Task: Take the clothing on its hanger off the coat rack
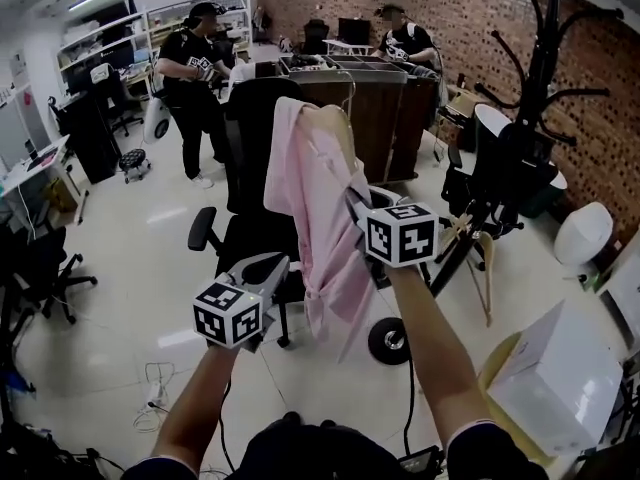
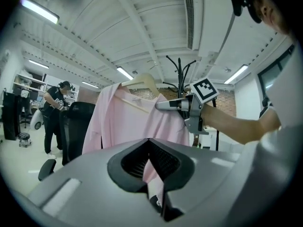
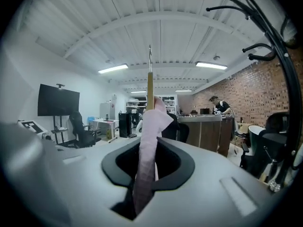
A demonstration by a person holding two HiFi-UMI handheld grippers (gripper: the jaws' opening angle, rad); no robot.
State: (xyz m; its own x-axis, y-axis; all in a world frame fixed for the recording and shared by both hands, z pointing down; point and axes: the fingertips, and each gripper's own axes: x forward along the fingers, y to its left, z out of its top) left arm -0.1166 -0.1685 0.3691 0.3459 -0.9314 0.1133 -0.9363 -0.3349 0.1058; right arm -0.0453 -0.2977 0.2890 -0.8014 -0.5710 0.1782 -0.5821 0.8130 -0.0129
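Observation:
A pink shirt (image 1: 318,218) hangs on a wooden hanger (image 1: 335,128) in mid-air, left of the black coat rack (image 1: 540,68) and free of it. My right gripper (image 1: 352,203) is shut on the shirt's shoulder over the hanger. In the right gripper view the cloth (image 3: 146,164) fills the jaw gap and the hanger's neck and hook (image 3: 149,79) stand straight up. My left gripper (image 1: 280,265) sits lower, at the shirt's left edge. Pink cloth (image 2: 152,183) shows between its jaws, but I cannot tell whether they press on it.
A black office chair (image 1: 255,148) stands right behind the shirt. A second wooden hanger (image 1: 485,268) hangs low by the rack. A white box (image 1: 555,378) lies on the floor at the right. People stand at desks (image 1: 350,78) at the back.

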